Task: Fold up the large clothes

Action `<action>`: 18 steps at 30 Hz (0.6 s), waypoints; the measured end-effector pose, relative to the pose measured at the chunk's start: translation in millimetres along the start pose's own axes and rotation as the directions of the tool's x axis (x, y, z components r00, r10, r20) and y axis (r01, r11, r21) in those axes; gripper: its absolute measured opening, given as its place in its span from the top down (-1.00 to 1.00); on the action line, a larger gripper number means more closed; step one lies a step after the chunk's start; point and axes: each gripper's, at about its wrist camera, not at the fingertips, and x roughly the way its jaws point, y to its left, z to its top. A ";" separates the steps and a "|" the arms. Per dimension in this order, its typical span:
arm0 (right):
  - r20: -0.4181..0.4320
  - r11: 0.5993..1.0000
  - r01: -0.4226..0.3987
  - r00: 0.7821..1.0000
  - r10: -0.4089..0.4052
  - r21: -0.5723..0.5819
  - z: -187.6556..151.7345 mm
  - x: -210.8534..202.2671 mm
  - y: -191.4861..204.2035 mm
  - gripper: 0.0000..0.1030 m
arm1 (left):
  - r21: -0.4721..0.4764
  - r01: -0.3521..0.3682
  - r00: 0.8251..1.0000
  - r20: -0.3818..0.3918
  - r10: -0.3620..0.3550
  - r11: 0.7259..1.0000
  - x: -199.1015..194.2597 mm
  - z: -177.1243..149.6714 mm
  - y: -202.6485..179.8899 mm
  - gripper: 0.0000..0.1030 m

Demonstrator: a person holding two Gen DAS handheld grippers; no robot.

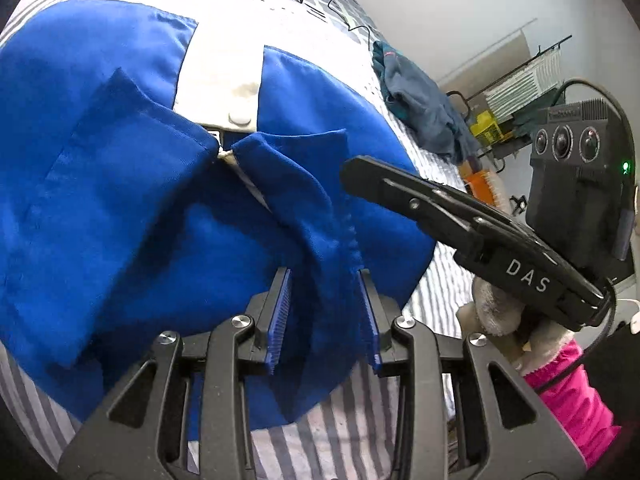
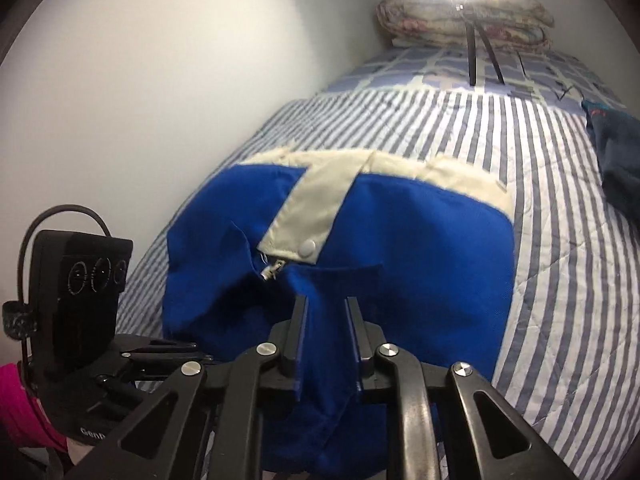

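Observation:
A blue jacket with white trim [image 1: 132, 200] lies spread on the striped bed cover [image 1: 348, 432], with a white snap flap [image 1: 224, 80] and a zipper pull [image 2: 272, 270] at its middle. My left gripper [image 1: 322, 276] has its jaws apart around a fold of the blue cloth at the near edge. My right gripper [image 2: 326, 304] also has its jaws apart, with blue cloth between the pads. The right gripper also shows from the side in the left wrist view [image 1: 460, 216], over the jacket's right edge.
A dark teal garment [image 1: 420, 108] lies on the bed's far right, also in the right wrist view [image 2: 616, 160]. A ring light on a tripod [image 2: 476, 40] and folded quilts [image 2: 464, 20] stand at the bed's far end. A wall [image 2: 140, 80] runs along the left.

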 end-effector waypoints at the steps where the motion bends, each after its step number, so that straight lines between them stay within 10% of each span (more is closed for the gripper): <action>1: -0.003 1.000 0.000 1.000 0.000 0.002 -0.1 1.6 -0.2 0.70 | -0.008 0.002 1.000 0.001 -0.002 1.000 1.4 1.5 2.6 0.38; 3: -0.011 1.000 -0.003 1.000 0.004 0.006 -1.4 4.5 -0.7 0.70 | 0.000 0.015 1.000 0.006 -0.015 1.000 3.4 2.9 3.1 0.44; 5: -0.019 1.000 -0.009 1.000 0.009 0.010 -2.7 6.8 -1.9 0.70 | 0.026 0.017 1.000 -0.013 -0.016 1.000 7.1 2.2 0.3 0.92; 12: -0.052 0.995 0.100 0.994 -0.100 0.004 -2.7 26.3 -8.9 0.99 | 0.046 0.035 0.999 0.010 -0.036 0.998 -11.2 -11.8 2.0 0.95; 18: -0.010 0.999 -0.004 1.000 0.004 -0.047 0.8 8.5 8.8 0.82 | 0.021 0.045 0.999 0.002 -0.045 0.999 -8.6 -13.6 10.3 0.95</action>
